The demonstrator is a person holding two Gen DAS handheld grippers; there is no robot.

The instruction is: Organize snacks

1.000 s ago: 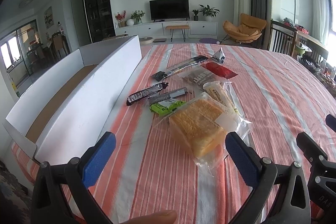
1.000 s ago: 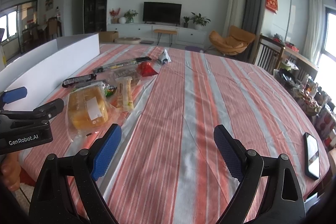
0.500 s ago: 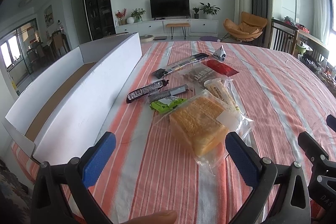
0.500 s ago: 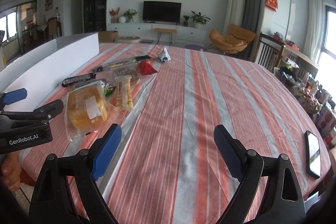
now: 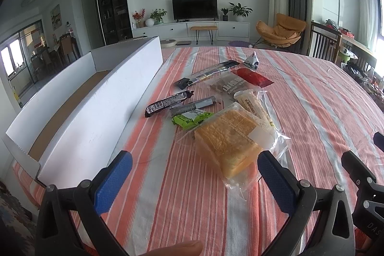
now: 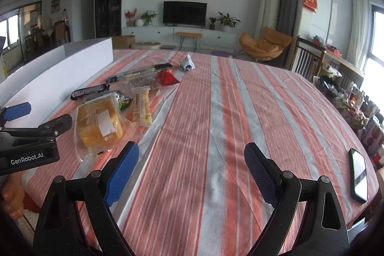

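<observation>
Both tools, left tool (image 5: 194, 178) and right tool (image 6: 190, 170), hover released, holding nothing. Bagged bread (image 5: 228, 139) lies on the tabletop (image 5: 312, 107) just ahead of the left tool, apart from its fingers; remaining snacks (image 5: 204, 95) lie beyond, beside the white box (image 5: 96, 116).

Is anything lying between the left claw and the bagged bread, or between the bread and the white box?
Nothing visible. Only bare striped tablecloth separates the open left claw from the bagged bread, and bare cloth again lies between the bread and the white box.

This is a home living room, shown by the black flat-screen television (image 5: 195, 7) on a long white cabinet (image 5: 189, 29), potted green plants (image 6: 228, 20), and an orange lounge chair (image 5: 280, 31).
</observation>
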